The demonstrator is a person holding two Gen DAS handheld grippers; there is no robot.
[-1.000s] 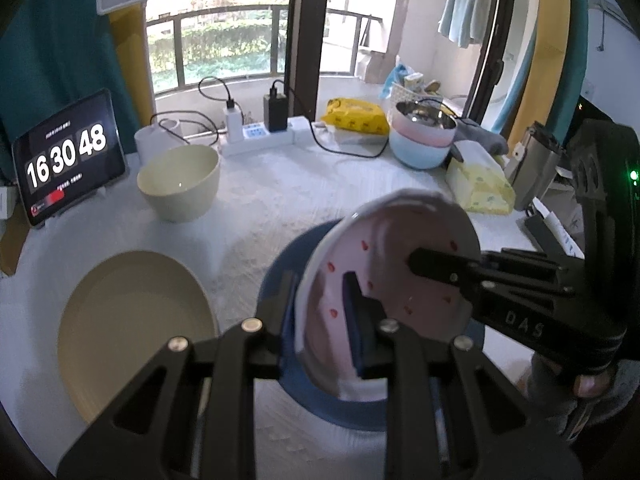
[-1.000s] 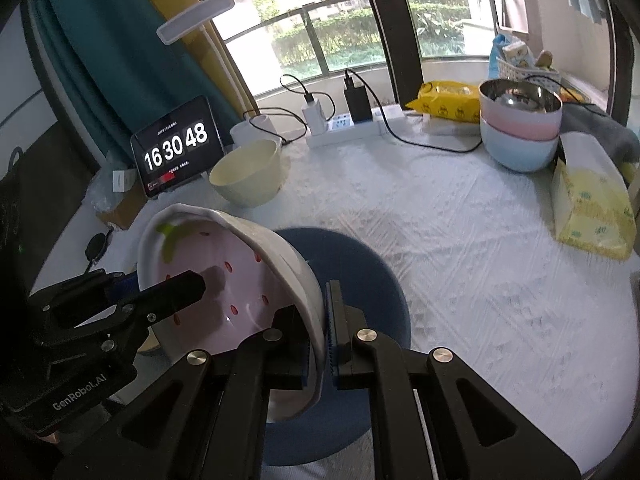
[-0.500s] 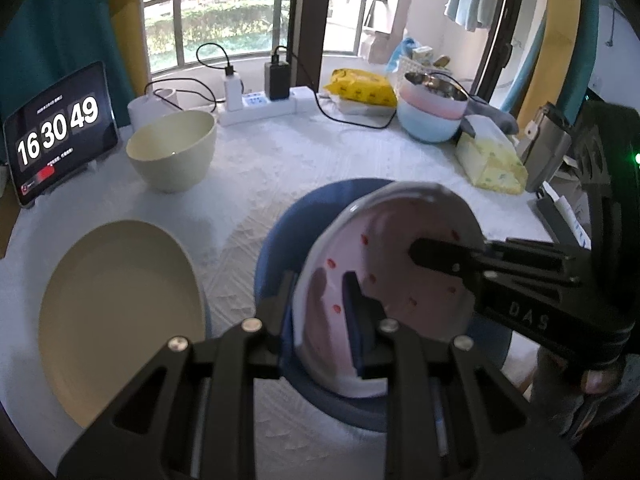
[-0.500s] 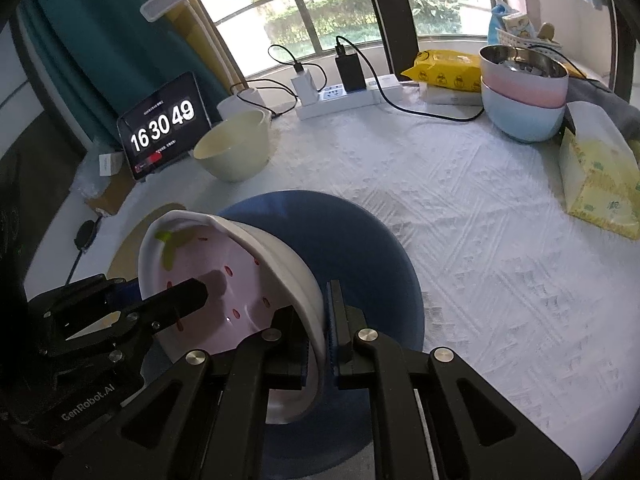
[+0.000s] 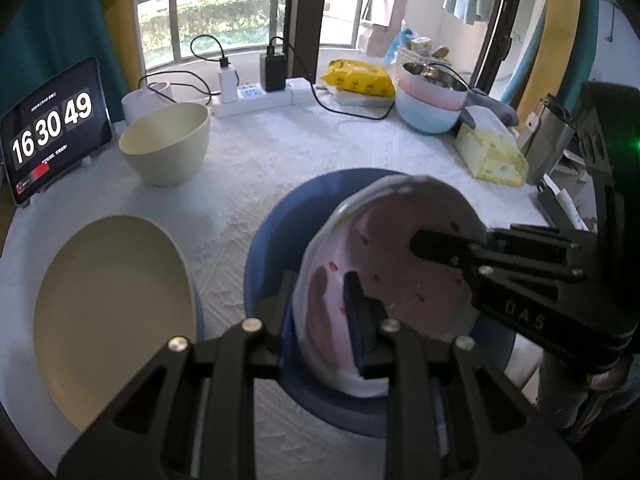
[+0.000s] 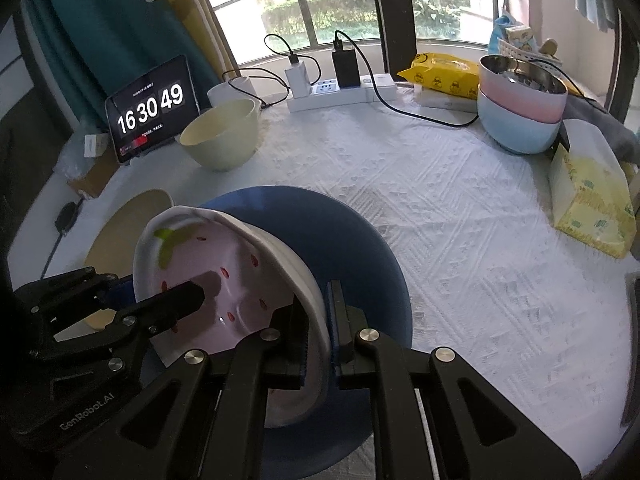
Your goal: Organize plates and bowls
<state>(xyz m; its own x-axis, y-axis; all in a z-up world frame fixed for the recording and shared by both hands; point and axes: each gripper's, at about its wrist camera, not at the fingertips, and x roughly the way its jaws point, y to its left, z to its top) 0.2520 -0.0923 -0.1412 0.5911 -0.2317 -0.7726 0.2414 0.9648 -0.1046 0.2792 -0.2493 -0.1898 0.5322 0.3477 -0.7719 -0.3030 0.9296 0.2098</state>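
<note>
A pink bowl with red strawberry specks hangs tilted just over a large blue plate; whether they touch I cannot tell. My left gripper is shut on the bowl's near rim, one finger inside and one outside. My right gripper is shut on the opposite rim. Each gripper shows in the other's view, reaching in from the side. A cream plate lies to the left of the blue one. Behind them stands a cream bowl.
Stacked pink and light-blue bowls with a steel one on top stand at the back right, beside a yellow tissue pack. A tablet clock leans at the back left. A power strip with cables lies along the far edge.
Both grippers have sunk with the pink bowl toward the blue plate, which now fills more of each view. Both grips are unchanged.
</note>
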